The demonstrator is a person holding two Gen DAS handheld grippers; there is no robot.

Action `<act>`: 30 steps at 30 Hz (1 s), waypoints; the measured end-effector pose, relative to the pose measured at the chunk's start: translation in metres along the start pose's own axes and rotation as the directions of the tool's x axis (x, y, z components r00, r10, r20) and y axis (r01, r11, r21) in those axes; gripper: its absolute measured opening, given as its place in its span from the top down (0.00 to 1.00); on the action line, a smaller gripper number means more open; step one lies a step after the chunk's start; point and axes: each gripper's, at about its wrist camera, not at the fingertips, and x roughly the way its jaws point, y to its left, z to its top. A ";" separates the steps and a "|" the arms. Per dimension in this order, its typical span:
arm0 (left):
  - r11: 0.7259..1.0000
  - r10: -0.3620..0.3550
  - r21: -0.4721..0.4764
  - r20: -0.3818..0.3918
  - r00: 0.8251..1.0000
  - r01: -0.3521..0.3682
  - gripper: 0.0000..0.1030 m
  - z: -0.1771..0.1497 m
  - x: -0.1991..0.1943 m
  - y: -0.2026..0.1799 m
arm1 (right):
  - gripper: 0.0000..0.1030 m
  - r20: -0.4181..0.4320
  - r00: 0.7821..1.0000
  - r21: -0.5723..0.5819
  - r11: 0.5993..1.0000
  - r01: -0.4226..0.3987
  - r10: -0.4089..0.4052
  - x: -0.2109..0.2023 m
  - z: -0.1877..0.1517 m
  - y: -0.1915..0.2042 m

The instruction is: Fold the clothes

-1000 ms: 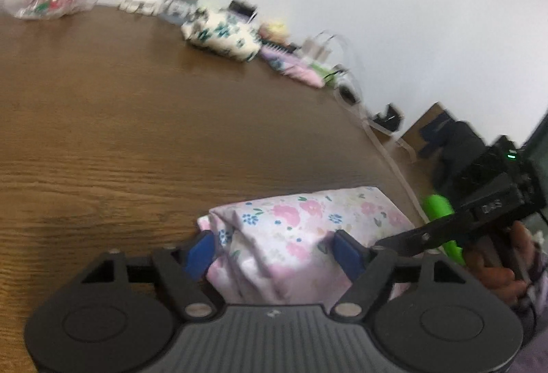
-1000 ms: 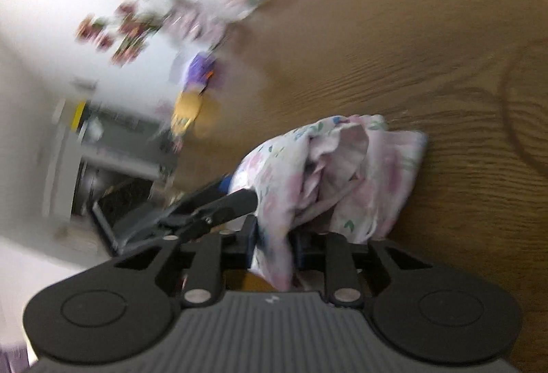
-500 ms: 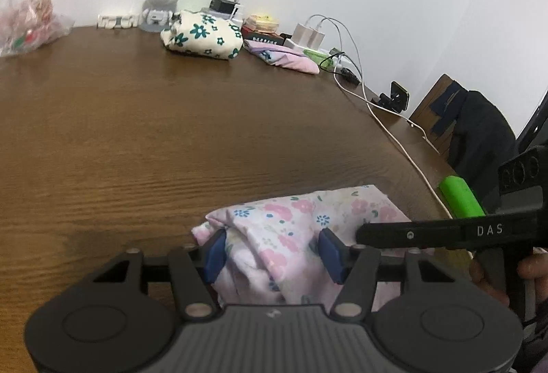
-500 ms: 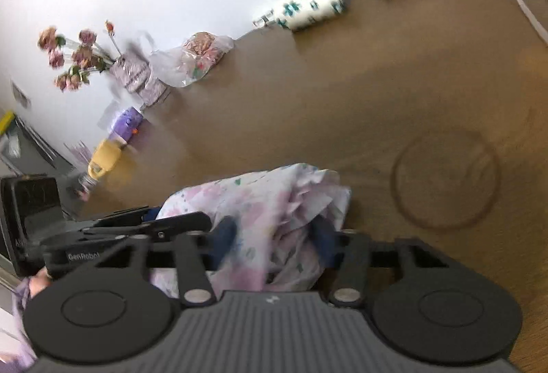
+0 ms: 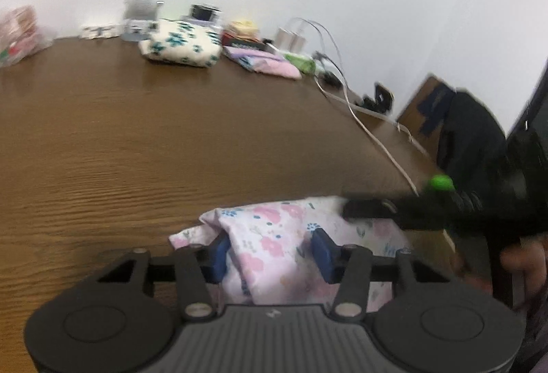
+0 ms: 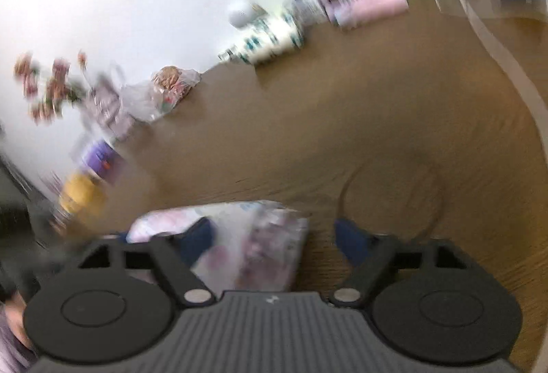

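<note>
The floral garment [image 5: 274, 243], white with pink and blue flowers, lay bunched and partly folded on the brown tabletop at bottom centre of both views.

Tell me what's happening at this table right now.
A person is folding clothes with a hand-held gripper in each hand. A pink floral garment lies bunched on the near part of the wooden table. The left gripper has the cloth between its jaws, which are closing. The right gripper is opening; its right jaw stands clear of the cloth. A folded white floral garment and a pink one sit by the far wall.
</note>
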 end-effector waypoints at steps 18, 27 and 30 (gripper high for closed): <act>0.989 0.150 0.007 0.065 0.987 -0.151 0.71 -0.007 -0.018 -0.012 | 0.90 0.137 0.980 -0.464 0.864 0.195 -0.147 -0.027 -0.041 0.055; 0.985 0.173 0.001 0.036 0.984 -0.173 0.64 -0.014 -0.019 -0.012 | 0.64 0.152 0.979 -0.468 0.862 0.194 -0.138 -0.030 -0.043 0.061; 0.984 0.176 -0.016 0.051 0.983 -0.175 0.65 -0.018 -0.018 -0.011 | 0.57 0.117 0.986 -0.476 0.865 0.159 -0.117 -0.014 -0.042 0.058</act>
